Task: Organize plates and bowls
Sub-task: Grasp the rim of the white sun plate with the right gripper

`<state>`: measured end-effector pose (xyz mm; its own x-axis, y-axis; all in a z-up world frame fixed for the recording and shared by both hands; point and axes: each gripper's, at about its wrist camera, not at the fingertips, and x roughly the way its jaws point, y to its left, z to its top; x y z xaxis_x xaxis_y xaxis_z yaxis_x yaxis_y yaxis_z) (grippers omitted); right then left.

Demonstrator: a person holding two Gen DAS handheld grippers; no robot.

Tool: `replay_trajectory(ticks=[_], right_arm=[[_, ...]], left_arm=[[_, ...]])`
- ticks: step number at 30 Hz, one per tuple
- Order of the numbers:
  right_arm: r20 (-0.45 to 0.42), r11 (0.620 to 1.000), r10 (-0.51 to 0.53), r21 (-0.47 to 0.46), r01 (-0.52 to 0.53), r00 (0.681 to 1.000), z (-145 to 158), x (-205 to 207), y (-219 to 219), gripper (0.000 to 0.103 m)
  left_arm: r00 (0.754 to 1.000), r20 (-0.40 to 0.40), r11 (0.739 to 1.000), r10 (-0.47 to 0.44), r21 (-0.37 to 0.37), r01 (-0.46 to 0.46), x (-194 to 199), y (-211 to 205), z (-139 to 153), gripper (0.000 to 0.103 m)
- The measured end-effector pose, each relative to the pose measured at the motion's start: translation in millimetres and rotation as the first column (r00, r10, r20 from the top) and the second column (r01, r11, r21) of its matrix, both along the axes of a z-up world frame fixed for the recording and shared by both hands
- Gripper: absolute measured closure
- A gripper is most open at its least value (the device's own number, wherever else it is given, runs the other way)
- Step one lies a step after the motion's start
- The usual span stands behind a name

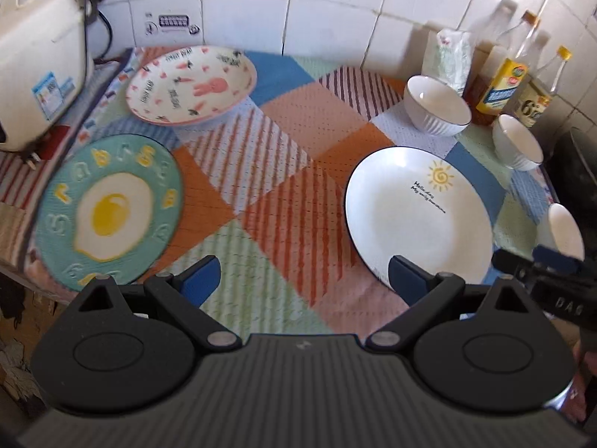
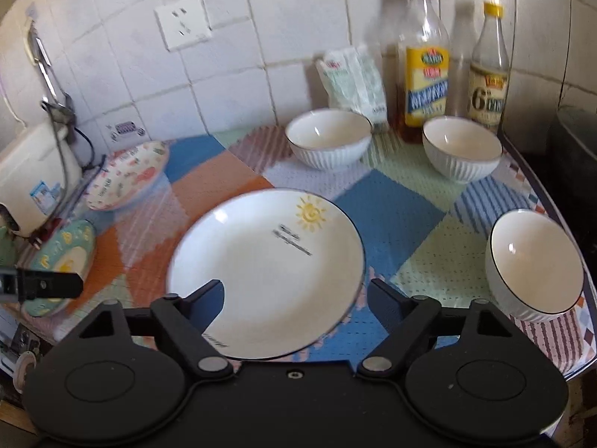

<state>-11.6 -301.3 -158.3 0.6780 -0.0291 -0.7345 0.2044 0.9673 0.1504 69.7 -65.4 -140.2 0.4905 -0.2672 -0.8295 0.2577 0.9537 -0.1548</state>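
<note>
From the left wrist view, my left gripper [image 1: 303, 280] hung over the patchwork mat [image 1: 283, 171] with its tongs wide apart and nothing between them. The egg plate [image 1: 108, 209], teal with a fried egg in its middle, lay at 9 o'clock near the counter's front edge. The rabbit plate [image 1: 190, 86] sat at 11 o'clock, close to the tiled wall [image 1: 335, 7] and just beside the white rice cooker [image 1: 37, 71]. The white sun plate [image 1: 418, 212] lay at 3 o'clock, its near rim just behind my right-hand fingertip [image 1: 405, 276].

3 white ribbed bowls stood upright and apart from one another. In the right wrist view, bowl 1 [image 2: 328, 138] was at 12 o'clock, bowl 2 [image 2: 460, 153] at 1 o'clock, and bowl 3 [image 2: 533, 265] at 3 o'clock near the mat's edge. Behind bowls 1 and 2, against the wall, stood a yellow-labelled bottle [image 2: 423, 63], a second bottle [image 2: 488, 67] with a yellow cap, and a small plastic packet [image 2: 354, 78].

My right gripper [image 2: 294, 298] was over the near half of the sun plate, tongs apart. Its left fingertip [image 2: 212, 298] showed in front of the plate's white face and the right one sat just outside the rim at 5 o'clock. I could not tell whether either pad touched the plate. Every plate and bowl rested on the mat, none stacked. The tip of the other gripper showed at 9 o'clock in that view, in front of the egg plate.
</note>
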Motion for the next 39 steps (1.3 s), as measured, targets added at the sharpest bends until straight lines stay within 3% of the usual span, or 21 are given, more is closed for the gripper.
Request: replay_trajectory(ticks=[3,5,7,10,12,15,17,21,28,30,33,36,39], right_arm=[[-0.049,0.995,-0.030,0.095,0.034,0.998,-29.6,12.0,-29.2,0.029],[-0.064,0.988,-0.045,0.142,0.053,0.997,-46.5,17.6,-46.0,0.034],[-0.091,0.985,-0.057,0.158,0.071,0.994,-61.1,23.5,-58.6,0.046],[-0.095,0.976,-0.067,0.199,0.085,0.993,-68.0,28.3,-70.3,0.056],[-0.103,0.975,-0.060,0.208,0.080,0.993,-66.2,32.8,-72.8,0.062],[-0.090,0.961,-0.028,0.273,0.051,0.996,-68.0,34.9,-80.4,0.083],[-0.075,0.954,0.000,0.300,0.022,0.997,-69.6,36.2,-82.5,0.090],[-0.074,0.955,0.036,0.296,-0.012,0.997,-69.0,40.9,-82.7,0.090],[-0.048,0.938,0.038,0.346,-0.019,0.998,-79.1,48.2,-90.6,0.088],[-0.052,0.938,0.018,0.347,0.001,0.998,-78.8,49.2,-88.8,0.086],[-0.062,0.949,0.029,0.316,-0.008,0.998,-75.9,51.1,-84.6,0.085],[-0.061,0.949,0.053,0.315,-0.031,0.997,-74.8,49.6,-82.8,0.086],[-0.064,0.951,0.079,0.303,-0.056,0.995,-69.7,48.4,-75.2,0.086]], left_arm=[[1.000,0.007,1.000,-0.004,-0.027,0.005,15.5,-12.4,-13.6,0.005],[1.000,0.017,1.000,-0.005,0.008,0.005,26.6,-22.8,-21.2,0.005],[1.000,0.005,0.999,-0.026,0.042,0.025,37.9,-33.3,-30.8,0.005],[0.994,0.013,0.989,-0.106,0.102,0.104,45.7,-51.7,-44.1,0.008],[0.988,0.025,0.980,-0.151,0.132,0.147,46.7,-61.1,-51.1,0.016],[0.982,-0.037,0.979,-0.186,0.082,0.188,53.9,-62.7,-65.1,0.029],[0.978,-0.063,0.976,-0.198,0.080,0.202,57.4,-64.0,-74.2,0.042],[0.982,-0.061,0.983,-0.179,0.036,0.181,62.1,-58.2,-82.9,0.046],[0.971,-0.074,0.974,-0.225,-0.052,0.222,62.4,-60.4,-86.2,0.076],[0.973,-0.096,0.975,-0.209,-0.093,0.201,63.3,-62.3,-88.6,0.079],[0.973,-0.071,0.974,-0.222,-0.067,0.217,59.7,-65.8,-87.9,0.078],[0.954,0.004,0.954,-0.299,0.031,0.299,50.7,-70.0,-83.6,0.078],[0.957,-0.011,0.956,-0.290,0.036,0.291,54.3,-64.7,-79.0,0.078]])
